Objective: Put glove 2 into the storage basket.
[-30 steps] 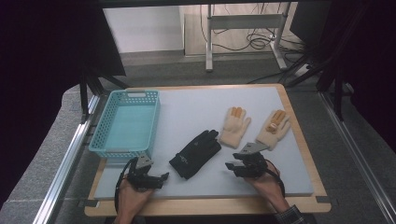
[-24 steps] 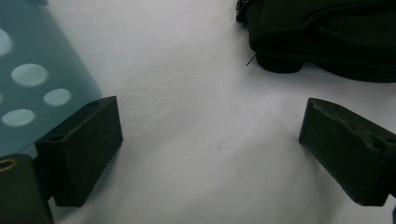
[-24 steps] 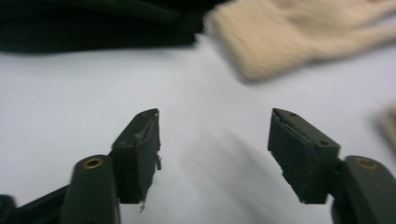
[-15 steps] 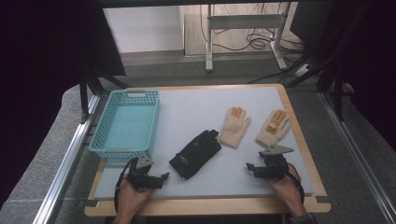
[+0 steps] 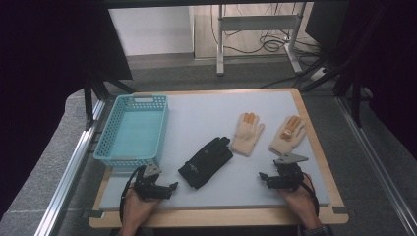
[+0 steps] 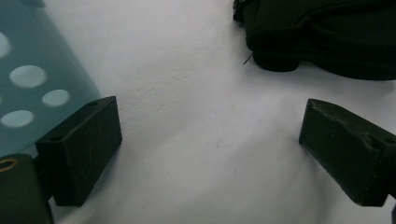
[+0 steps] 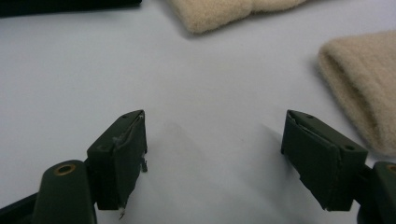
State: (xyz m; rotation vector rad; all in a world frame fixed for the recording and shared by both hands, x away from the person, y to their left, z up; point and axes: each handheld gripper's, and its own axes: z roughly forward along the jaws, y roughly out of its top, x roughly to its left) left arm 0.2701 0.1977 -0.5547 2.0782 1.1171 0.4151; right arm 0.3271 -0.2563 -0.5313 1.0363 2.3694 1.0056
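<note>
The right gripper rests low on the bench, its jaws just opened wide with nothing between them; a beige glove lies just ahead of it, another beside that. The left gripper is also released, a black glove just ahead to its right and a blue basket ahead to its left.

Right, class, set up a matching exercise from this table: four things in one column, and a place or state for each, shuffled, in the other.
Things:
1. basket
2. black glove
3. right-hand beige glove
4. right claw

Places or states:
A. lies just beyond the right claw, near the table's right edge
B. open, nothing between its jaws
C. stands at the left of the table, turquoise
D. lies between the two claws, near the middle

Pairs: 1-C, 2-D, 3-A, 4-B
</note>
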